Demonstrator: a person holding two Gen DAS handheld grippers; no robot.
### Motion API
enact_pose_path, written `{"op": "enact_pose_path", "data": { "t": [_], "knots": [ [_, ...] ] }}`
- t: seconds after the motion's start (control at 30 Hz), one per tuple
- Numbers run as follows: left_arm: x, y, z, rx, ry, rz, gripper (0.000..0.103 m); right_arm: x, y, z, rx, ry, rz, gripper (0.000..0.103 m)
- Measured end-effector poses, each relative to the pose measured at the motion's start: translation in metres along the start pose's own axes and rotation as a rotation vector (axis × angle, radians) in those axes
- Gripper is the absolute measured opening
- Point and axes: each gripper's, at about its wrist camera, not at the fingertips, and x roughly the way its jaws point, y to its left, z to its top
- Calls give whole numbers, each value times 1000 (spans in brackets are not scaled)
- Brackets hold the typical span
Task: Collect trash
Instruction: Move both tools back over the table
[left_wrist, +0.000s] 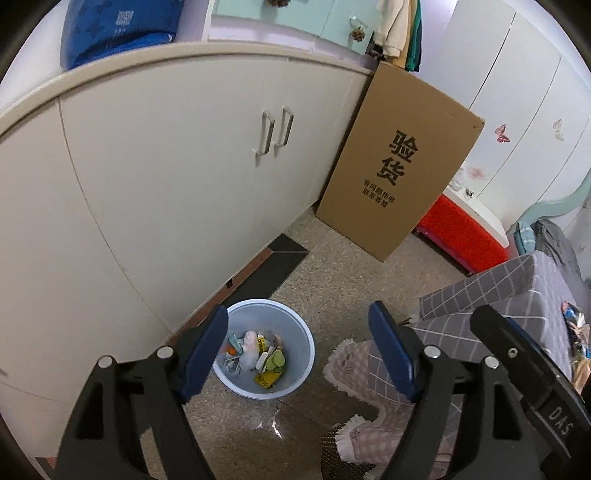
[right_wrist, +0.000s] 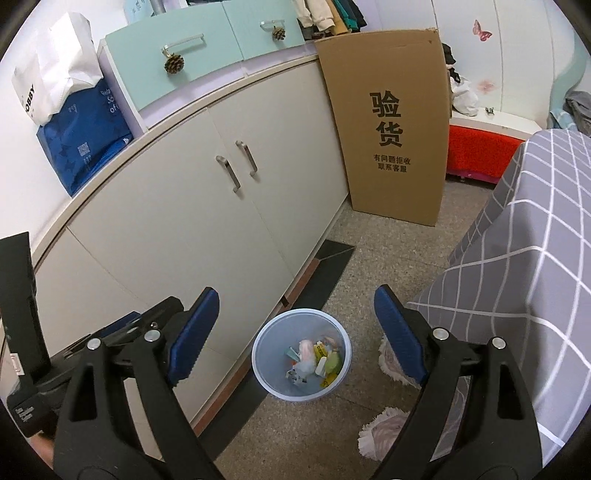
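Both grippers' jaws spread, empty — trash in bin jumbled, items indistinct.

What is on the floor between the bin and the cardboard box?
Nothing loose: only speckled floor and a dark tile strip separate the bin from the cardboard box, clearest in the right wrist view.

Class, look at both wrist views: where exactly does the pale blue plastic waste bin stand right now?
The pale blue plastic waste bin stands on the speckled floor low in both views, close beside the cream cabinet base, with the grey checked cover to its right.
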Motion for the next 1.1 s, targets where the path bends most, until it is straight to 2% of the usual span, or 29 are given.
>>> {"op": "enact_pose_path", "data": {
  "t": [0.3, 0.5, 0.77, 1.0, 1.1],
  "knots": [
    [-58, -29, -3, 22, -78, -59, 78, -58, -9, 4, 16, -72, 10, 85],
    [-92, -77, -15, 89, -112, -116, 78, -114, -35, 6, 50, -141, -3, 86],
    [-113, -184, -50, 239, -81, -239, 80, -190, -111, -4, 130, -210, -79, 86],
    [-108, -283, -93, 362, 13, -362, 80, -252, -206, -30, 252, -258, -220, 87],
    [-103, -314, -111, 397, 47, -384, 80, -268, -244, -43, 320, -267, -274, 87]
  ]
}}
